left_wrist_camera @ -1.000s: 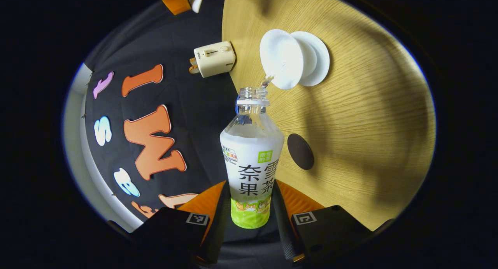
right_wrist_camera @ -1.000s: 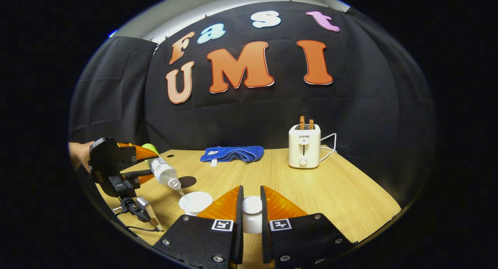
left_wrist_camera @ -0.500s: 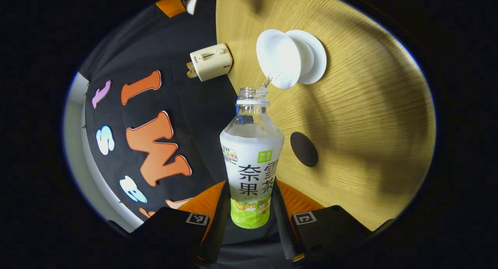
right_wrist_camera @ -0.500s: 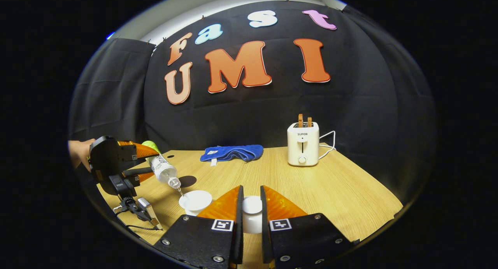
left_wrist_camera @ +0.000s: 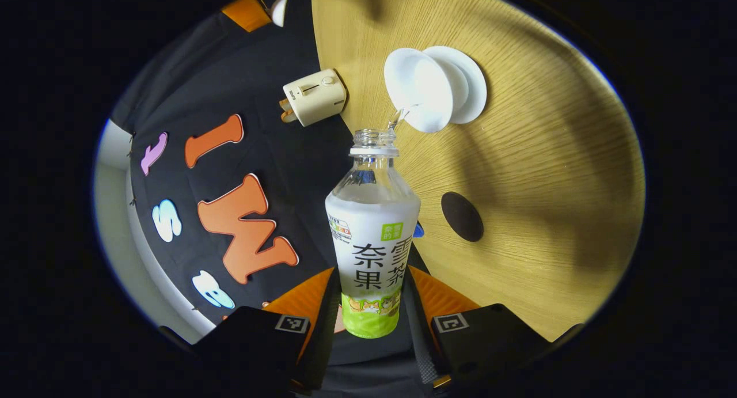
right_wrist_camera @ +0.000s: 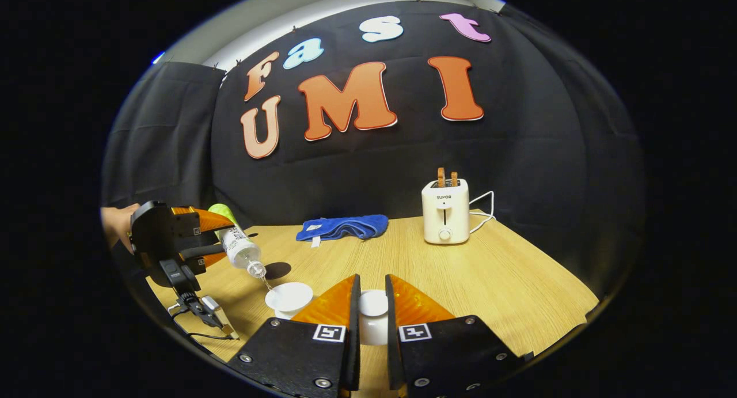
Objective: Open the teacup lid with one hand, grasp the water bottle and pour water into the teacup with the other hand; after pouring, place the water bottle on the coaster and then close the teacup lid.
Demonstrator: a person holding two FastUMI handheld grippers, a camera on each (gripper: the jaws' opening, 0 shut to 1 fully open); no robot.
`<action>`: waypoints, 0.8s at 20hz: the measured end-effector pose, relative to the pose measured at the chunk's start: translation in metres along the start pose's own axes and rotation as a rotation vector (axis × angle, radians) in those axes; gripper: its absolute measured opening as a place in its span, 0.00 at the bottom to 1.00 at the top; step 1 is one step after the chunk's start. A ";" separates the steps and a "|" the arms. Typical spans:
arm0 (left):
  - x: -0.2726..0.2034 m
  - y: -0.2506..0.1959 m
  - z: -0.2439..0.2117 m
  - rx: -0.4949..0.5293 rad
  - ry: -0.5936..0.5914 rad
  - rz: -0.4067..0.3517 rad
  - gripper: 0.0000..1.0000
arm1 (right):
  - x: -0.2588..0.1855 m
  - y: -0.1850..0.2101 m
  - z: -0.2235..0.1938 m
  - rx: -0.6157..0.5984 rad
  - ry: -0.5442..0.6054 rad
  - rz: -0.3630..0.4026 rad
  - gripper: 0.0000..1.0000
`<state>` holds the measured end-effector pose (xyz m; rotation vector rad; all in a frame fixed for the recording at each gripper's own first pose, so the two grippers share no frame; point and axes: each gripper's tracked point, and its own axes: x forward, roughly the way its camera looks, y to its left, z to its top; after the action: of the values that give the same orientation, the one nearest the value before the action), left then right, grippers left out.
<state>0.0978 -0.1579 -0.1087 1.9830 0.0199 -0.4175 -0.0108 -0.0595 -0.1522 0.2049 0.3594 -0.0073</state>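
— Since a second ago, what has shifted?

— Little: the water bottle [left_wrist_camera: 373,237] stays tilted, its mouth just above the teacup [left_wrist_camera: 418,88], and the coaster [left_wrist_camera: 462,216] has slid slightly across the left gripper view. A thin stream runs into the cup, so I judge pouring is under way.

— And the grips?

— Left hand-held gripper [left_wrist_camera: 371,306] is clenched on the bottle's lower body. Right hand-held gripper [right_wrist_camera: 372,311] grasps the teacup lid [right_wrist_camera: 373,323], held off the cup beside it.

— Surroundings?

— Wooden counter [right_wrist_camera: 506,283]; a toaster [right_wrist_camera: 444,211] and blue cloth [right_wrist_camera: 342,227] well behind, against the black booth wall. The coaster is bare, near the cup.
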 end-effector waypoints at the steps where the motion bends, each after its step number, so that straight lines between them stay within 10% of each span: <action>1: 0.001 0.003 -0.001 0.003 0.003 -0.001 0.60 | -0.001 -0.002 0.001 0.000 -0.003 -0.007 0.19; 16: -0.005 0.037 0.001 0.125 0.002 0.031 0.61 | -0.015 -0.015 0.005 0.023 -0.025 -0.031 0.19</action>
<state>0.0997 -0.1745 -0.0748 2.1044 -0.0366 -0.4045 -0.0238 -0.0758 -0.1450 0.2221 0.3381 -0.0450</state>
